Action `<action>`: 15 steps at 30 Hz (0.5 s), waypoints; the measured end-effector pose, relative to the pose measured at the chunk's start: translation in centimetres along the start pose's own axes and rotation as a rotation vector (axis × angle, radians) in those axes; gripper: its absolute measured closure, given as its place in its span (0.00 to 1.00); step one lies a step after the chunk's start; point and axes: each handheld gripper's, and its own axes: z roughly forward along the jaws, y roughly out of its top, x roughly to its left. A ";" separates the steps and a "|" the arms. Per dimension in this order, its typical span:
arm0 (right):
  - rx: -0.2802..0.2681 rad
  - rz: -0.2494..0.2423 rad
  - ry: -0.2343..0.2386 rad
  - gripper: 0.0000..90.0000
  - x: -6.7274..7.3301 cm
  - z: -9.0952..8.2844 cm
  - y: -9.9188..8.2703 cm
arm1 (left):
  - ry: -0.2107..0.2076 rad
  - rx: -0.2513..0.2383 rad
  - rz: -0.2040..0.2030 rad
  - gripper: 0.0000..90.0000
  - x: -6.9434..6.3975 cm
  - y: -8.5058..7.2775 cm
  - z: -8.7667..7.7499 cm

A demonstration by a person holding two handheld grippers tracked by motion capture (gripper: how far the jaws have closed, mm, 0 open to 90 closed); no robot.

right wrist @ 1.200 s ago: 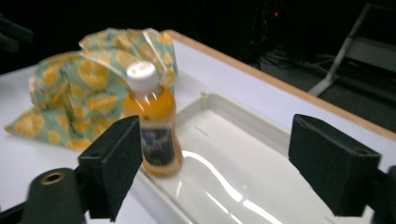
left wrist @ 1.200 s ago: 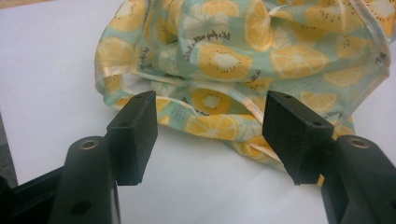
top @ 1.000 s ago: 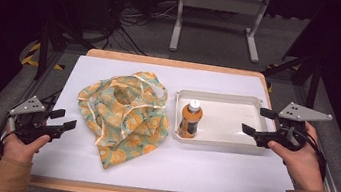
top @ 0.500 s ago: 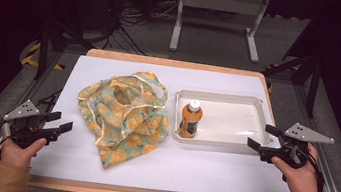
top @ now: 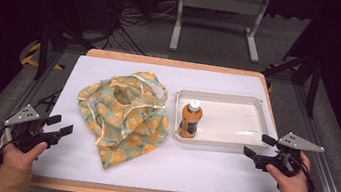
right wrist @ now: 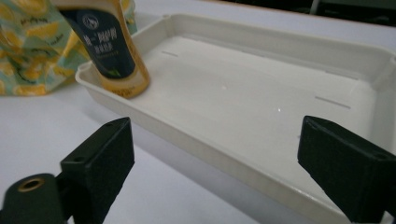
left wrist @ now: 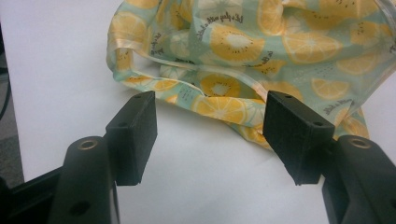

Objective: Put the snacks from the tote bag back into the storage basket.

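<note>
A crumpled cloth bag (top: 125, 117) printed with lemon slices lies on the white table left of centre; it also fills the top of the left gripper view as the bag (left wrist: 243, 60). An orange bottle (top: 190, 119) with a white cap stands upright in the left end of a white tray (top: 253, 105); the bottle (right wrist: 109, 46) and tray (right wrist: 280, 60) lie ahead of the right jaws. My left gripper (top: 60, 125) rests open at the table's left front, short of the bag. My right gripper (top: 258, 145) is open at the right front, just outside the tray's near corner. Both hold nothing.
The table top (top: 198, 173) is a white sheet on a wooden board. Dark floor, cables and a grey metal stand (top: 217, 19) lie beyond the far edge. Metal rails run along both sides of the table.
Both grippers have drawn back toward the table's near edge. The right one moved away from the tray's right side. Bag, bottle and tray stayed put.
</note>
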 end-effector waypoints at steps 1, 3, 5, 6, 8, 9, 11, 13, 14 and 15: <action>0.003 -0.002 -0.002 0.12 0.1 0.1 -0.2 | 0.001 -0.004 0.001 0.40 0.0 -0.1 0.1; -0.004 0.006 0.001 0.12 0.2 0.4 -0.7 | 0.007 -0.013 -0.001 0.40 0.0 -0.3 0.2; -0.010 0.018 -0.004 0.12 0.3 0.7 -1.2 | 0.005 -0.016 -0.002 0.40 0.0 -0.4 0.2; -0.008 0.021 -0.004 0.12 0.3 0.8 -1.3 | 0.006 -0.018 0.001 0.40 0.0 -0.4 0.3; -0.013 0.026 -0.016 0.12 0.3 1.0 -1.8 | 0.009 -0.024 0.000 0.40 0.0 -0.5 0.3; -0.013 0.028 -0.021 0.12 0.3 1.0 -1.9 | 0.012 -0.026 0.000 0.40 0.0 -0.6 0.4; -0.027 0.032 -0.030 0.12 0.4 1.1 -2.2 | 0.014 -0.027 -0.005 0.40 0.1 -0.7 0.5; -0.027 0.037 -0.022 0.12 0.5 1.2 -2.8 | 0.017 -0.023 -0.004 0.40 0.1 -0.8 0.7; -0.021 0.038 -0.017 0.12 0.5 1.3 -3.1 | 0.017 -0.022 -0.003 0.40 0.1 -0.9 0.8; -0.012 0.040 -0.018 0.12 0.6 1.4 -3.4 | 0.014 -0.021 -0.004 0.40 0.1 -0.9 0.8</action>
